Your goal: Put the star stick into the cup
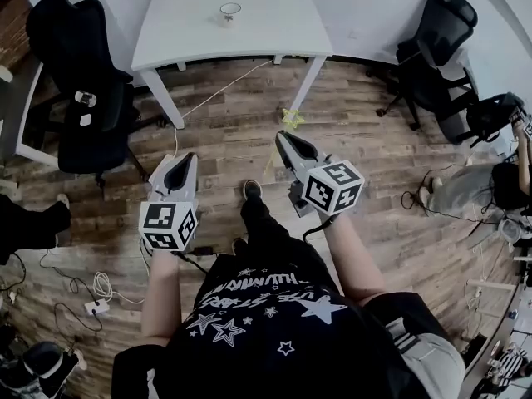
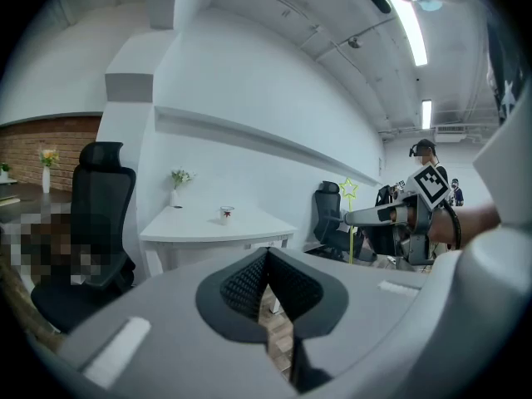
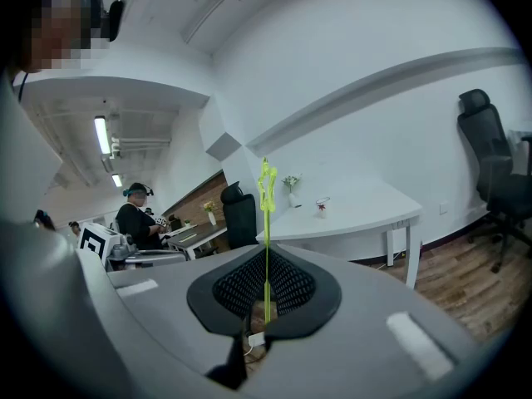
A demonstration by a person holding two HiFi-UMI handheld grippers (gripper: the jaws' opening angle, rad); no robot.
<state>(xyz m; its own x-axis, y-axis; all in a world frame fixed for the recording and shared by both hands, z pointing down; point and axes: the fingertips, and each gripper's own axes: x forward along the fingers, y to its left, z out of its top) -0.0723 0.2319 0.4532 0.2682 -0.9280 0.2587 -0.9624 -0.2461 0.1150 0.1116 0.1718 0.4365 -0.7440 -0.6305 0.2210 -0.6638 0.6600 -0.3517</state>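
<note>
The yellow-green star stick [image 3: 266,223] stands upright between the pads of my right gripper [image 3: 266,260], which is shut on it. Its star [image 1: 292,119] shows just past that gripper [image 1: 283,137] in the head view, over the wooden floor. The small white cup [image 1: 230,10] sits on the white table [image 1: 274,32] well ahead of both grippers. The same cup [image 3: 322,207] is far off in the right gripper view, and the cup [image 2: 225,214] is equally distant in the left gripper view. My left gripper [image 1: 184,159] is held level beside the right one, shut with nothing in it [image 2: 266,256].
Black office chairs stand left [image 1: 79,73] and right [image 1: 436,44] of the table. A vase with flowers [image 2: 176,191] sits on the table's far side. Cables and a power strip [image 1: 96,306] lie on the floor at left. Another person [image 3: 137,219] stands in the background.
</note>
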